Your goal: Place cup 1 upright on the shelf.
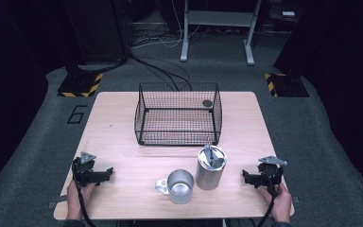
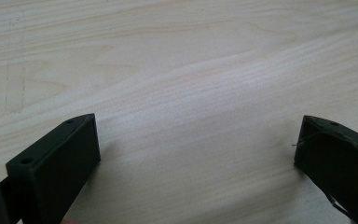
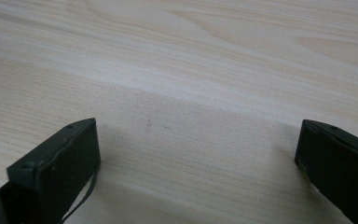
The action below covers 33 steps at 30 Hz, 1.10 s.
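Note:
A black wire basket (image 1: 178, 115) stands at the back middle of the wooden table (image 1: 118, 137), with a small dark round thing (image 1: 207, 103) at its far right corner. In front of it stand a tall steel canister (image 1: 211, 167) with a utensil in it and a steel mug (image 1: 178, 186) with its handle to the left. My left gripper (image 1: 108, 173) rests on the table near the front left, open, with bare wood between its jaws (image 2: 196, 140). My right gripper (image 1: 246, 177) rests at the front right, open, also over bare wood (image 3: 198, 144).
Grey carpet surrounds the table. Behind it are cables, a metal stand's legs (image 1: 184, 52) and two black posts with yellow-black striped bases (image 1: 78, 85). A "6" (image 1: 77, 114) is marked on the floor at the left.

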Tool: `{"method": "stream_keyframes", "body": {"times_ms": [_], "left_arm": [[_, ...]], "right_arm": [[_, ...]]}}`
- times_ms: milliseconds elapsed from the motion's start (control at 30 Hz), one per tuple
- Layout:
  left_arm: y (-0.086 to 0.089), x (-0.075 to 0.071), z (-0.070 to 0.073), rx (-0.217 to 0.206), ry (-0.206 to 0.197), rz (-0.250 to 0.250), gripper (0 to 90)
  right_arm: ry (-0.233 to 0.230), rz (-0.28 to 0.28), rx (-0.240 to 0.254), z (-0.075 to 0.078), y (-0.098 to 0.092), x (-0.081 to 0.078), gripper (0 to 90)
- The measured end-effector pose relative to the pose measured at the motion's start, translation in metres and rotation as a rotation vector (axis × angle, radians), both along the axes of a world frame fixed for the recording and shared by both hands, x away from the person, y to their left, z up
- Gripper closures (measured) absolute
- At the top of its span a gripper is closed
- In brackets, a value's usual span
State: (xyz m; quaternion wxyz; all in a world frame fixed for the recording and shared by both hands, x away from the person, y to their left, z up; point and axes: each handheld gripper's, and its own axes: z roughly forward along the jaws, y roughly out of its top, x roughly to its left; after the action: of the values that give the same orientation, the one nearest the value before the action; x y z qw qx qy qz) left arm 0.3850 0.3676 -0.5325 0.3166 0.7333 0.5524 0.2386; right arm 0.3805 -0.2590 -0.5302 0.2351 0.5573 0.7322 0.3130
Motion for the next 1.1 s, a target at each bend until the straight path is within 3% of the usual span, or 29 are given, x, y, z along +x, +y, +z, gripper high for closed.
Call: {"method": "stream_keyframes", "body": {"times_ms": [333,467,700,767,867,1100], "left_arm": [[-0.002,0.013,0.000,-0.004,0.004,0.002,0.1],[0.000,0.019,0.000,0.002,0.001,-0.001,0.1],[0.000,0.019,0.000,-0.007,0.002,0.004,0.1],[0.000,0.019,0.000,-0.006,0.003,0.004,0.1],[0.000,0.019,0.000,-0.006,0.003,0.004,0.1],[0.000,0.019,0.000,-0.006,0.003,0.005,0.2]], "right_arm": [[0.004,0.002,-0.003,0.000,0.000,0.000,0.0],[0.012,0.036,-0.008,0.001,-0.004,0.000,0.0],[0.038,0.044,-0.015,0.003,-0.006,0.003,0.0],[0.042,0.038,-0.005,0.004,-0.005,0.003,0.0],[0.055,0.047,0.048,0.009,-0.008,-0.001,0.0],[0.038,0.096,0.097,0.035,-0.005,-0.024,0.0]]}}
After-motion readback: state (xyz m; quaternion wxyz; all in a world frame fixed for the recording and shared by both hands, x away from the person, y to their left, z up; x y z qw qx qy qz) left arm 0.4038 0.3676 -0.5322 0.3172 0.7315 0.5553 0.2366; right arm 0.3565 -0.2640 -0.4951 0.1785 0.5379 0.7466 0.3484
